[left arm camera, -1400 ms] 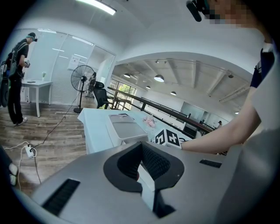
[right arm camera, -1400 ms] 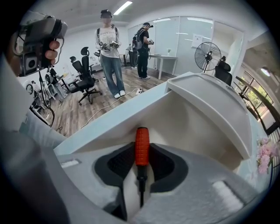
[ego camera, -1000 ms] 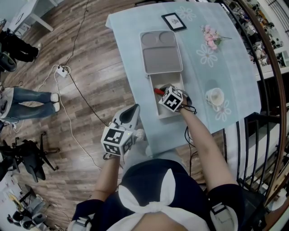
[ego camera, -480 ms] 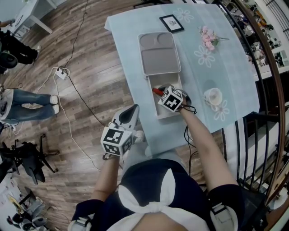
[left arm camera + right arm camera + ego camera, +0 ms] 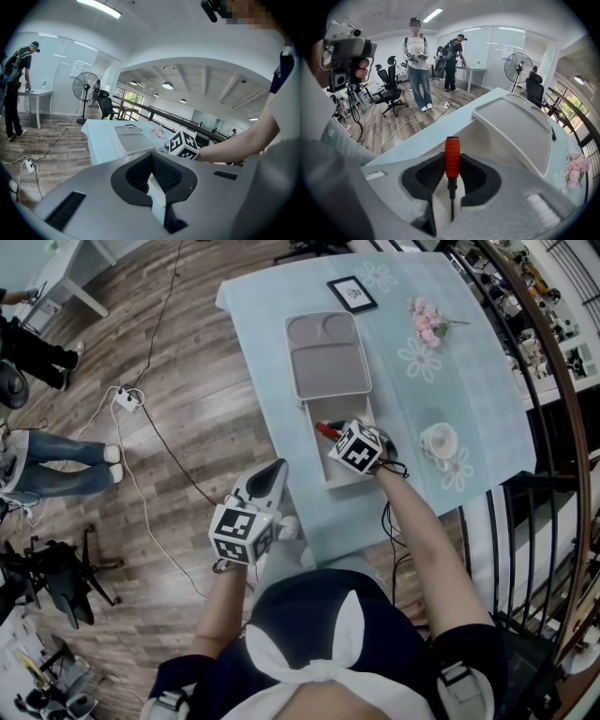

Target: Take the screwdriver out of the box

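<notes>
A white box [image 5: 368, 412] stands open near the table's front edge, its lid [image 5: 328, 357] laid back behind it. My right gripper [image 5: 339, 437] hangs over the box, shut on the screwdriver [image 5: 327, 430]. In the right gripper view the red handle [image 5: 451, 157] stands upright between the black pads [image 5: 429, 174], with the thin shaft running down toward the camera. The box's inside [image 5: 485, 138] lies below and beyond the right gripper [image 5: 451, 168]. My left gripper [image 5: 272, 474] is off the table's left side, over the wood floor. The left gripper [image 5: 151, 161] holds nothing, and its pads are together.
A framed picture [image 5: 352, 293], pink flowers [image 5: 427, 320] and a cup on a saucer [image 5: 439, 440] sit on the pale blue tablecloth [image 5: 403, 381]. A power strip [image 5: 125, 399] and cable lie on the floor at left. People [image 5: 417, 65] stand further off. A railing [image 5: 553, 427] runs along the right.
The right gripper has risen slightly over the box with the screwdriver still in it. The left gripper has kept still.
</notes>
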The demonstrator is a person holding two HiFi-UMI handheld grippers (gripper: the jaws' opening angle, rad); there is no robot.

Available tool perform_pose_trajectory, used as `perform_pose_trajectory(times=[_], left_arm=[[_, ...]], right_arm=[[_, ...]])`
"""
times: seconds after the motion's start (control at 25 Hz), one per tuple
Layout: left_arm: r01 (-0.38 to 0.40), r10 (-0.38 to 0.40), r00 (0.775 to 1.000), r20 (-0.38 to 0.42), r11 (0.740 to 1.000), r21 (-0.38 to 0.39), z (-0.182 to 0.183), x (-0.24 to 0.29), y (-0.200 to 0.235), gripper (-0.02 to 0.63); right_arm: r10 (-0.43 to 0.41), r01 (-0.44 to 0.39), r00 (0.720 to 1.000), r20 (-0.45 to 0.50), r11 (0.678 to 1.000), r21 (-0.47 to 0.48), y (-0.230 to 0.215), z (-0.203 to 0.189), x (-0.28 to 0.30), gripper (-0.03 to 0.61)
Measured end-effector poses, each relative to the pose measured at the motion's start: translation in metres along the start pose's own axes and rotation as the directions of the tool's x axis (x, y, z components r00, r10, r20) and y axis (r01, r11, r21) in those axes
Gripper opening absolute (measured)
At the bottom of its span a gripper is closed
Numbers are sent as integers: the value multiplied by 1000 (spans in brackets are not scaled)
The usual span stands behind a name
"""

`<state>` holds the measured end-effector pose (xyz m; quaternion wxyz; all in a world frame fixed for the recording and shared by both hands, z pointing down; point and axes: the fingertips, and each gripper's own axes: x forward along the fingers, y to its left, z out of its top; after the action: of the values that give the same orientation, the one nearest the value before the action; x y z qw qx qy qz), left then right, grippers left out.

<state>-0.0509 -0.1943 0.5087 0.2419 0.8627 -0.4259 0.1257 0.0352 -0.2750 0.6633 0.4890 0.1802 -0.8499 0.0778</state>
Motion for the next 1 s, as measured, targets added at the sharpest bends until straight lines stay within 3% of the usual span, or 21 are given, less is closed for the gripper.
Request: perform_pose_trajectory(times=[1.0], left_arm=[[-5, 4, 999, 38, 1000, 21, 20, -13, -11, 17]], right_arm=[[-72, 50, 980, 186, 991, 121, 7, 23, -66, 97]])
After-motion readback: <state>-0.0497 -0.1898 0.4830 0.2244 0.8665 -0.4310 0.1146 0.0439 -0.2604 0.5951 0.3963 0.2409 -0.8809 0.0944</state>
